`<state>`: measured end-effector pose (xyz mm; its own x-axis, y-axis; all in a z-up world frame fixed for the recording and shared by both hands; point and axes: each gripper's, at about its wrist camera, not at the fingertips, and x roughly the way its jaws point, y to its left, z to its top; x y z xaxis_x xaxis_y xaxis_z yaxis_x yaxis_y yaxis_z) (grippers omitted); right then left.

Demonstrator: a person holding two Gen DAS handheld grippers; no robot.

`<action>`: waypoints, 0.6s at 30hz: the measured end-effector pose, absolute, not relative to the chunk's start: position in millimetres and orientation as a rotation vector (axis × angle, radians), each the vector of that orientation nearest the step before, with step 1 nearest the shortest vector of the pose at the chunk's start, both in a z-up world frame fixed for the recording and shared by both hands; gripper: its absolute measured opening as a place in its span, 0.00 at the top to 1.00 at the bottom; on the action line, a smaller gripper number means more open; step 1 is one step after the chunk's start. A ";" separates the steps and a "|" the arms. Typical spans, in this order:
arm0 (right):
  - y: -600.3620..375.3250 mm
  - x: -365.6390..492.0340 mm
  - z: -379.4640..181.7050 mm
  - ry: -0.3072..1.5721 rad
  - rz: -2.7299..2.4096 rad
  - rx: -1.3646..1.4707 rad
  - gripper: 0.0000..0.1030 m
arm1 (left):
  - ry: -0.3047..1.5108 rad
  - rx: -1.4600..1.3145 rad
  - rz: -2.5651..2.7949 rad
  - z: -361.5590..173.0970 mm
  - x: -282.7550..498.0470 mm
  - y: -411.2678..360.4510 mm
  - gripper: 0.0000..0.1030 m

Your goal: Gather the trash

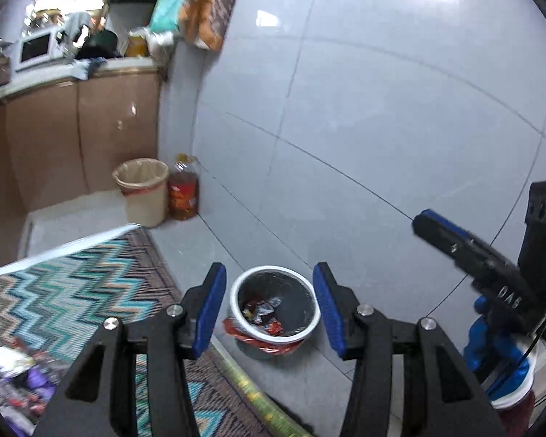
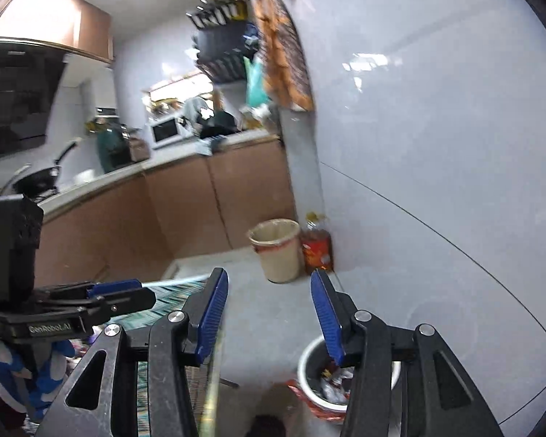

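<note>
A: What sits closest in the left wrist view?

B: The left gripper (image 1: 269,309), its blue-padded fingers (image 1: 211,309) spread wide with nothing between them. Straight past the gap, at twelve o'clock from the tips, stands the white-rimmed round bin with a dark liner and a red bag (image 1: 275,306) on the grey tiled floor (image 1: 364,145). Crumpled red and silver wrappers (image 1: 264,315) lie inside it.

A: And to the sides?

B: At nine o'clock lies the teal zigzag-patterned woven mat (image 1: 62,291), with blurred litter (image 1: 14,367) on its near corner at eight o'clock. At three o'clock the right gripper (image 1: 466,244) shows side-on, held by a blue-and-white gloved hand (image 1: 498,353).

A: Is the right one holding anything?

B: From its own camera, the right gripper (image 2: 269,313) stands wide apart and bare. The bin (image 2: 309,364) is at five o'clock, partly behind the right finger.

A: Farther off?

B: A beige plastic wastebasket with a thin liner (image 1: 143,191) touches an amber oil jug with a red label (image 1: 184,189) at eleven o'clock, beside the brown kitchen cabinets (image 1: 72,138). A white microwave (image 1: 34,49) rests on the counter.
</note>
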<state>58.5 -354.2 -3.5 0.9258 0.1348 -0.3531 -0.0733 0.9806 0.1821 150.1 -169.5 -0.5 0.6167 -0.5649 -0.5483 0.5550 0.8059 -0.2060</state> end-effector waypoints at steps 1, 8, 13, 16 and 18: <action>-346.7 54.2 1.7 0.365 0.122 0.163 0.56 | 0.625 -0.019 -0.632 2.8 144.5 -157.2 0.54; -292.0 31.2 36.8 0.301 0.236 0.126 0.56 | 0.552 -0.052 -0.528 24.1 109.9 -66.5 0.53; -261.2 24.6 53.7 0.272 0.294 0.101 0.56 | 0.495 -0.063 -0.426 36.0 90.0 -0.7 0.47; -241.6 25.2 59.4 0.264 0.337 0.090 0.56 | 0.463 -0.061 -0.359 40.2 79.0 34.6 0.42; -231.7 24.3 59.6 0.265 0.356 0.080 0.56 | 0.452 -0.064 -0.322 38.7 74.1 58.5 0.38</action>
